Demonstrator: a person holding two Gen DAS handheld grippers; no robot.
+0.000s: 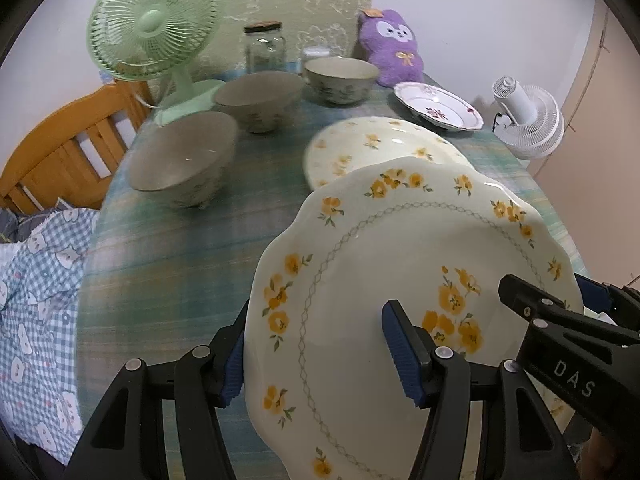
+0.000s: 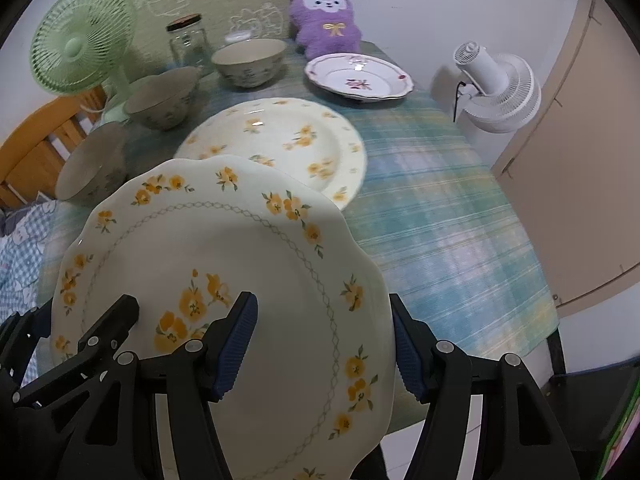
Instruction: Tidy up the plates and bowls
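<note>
Both grippers hold one scalloped cream plate with yellow flowers point(image 1: 384, 264) point(image 2: 224, 264), lifted above the table's near edge. My left gripper point(image 1: 316, 344) is shut on its left rim; my right gripper point(image 2: 324, 340) is shut on its right rim. The right gripper also shows in the left wrist view point(image 1: 560, 320). A second yellow-flowered plate point(image 1: 372, 148) point(image 2: 288, 136) lies flat on the table just beyond. A white plate with red flowers point(image 1: 438, 106) point(image 2: 360, 76) sits far right. Three grey bowls point(image 1: 184, 160) point(image 1: 260, 98) point(image 1: 340, 78) stand in a row at the left and back.
A green desk fan point(image 1: 154, 28), a glass jar point(image 1: 265, 46) and a purple plush toy point(image 1: 394, 46) stand at the back of the plaid-clothed table point(image 1: 168, 264). A white fan point(image 1: 528, 116) is off the right edge. A wooden chair point(image 1: 60, 148) is left.
</note>
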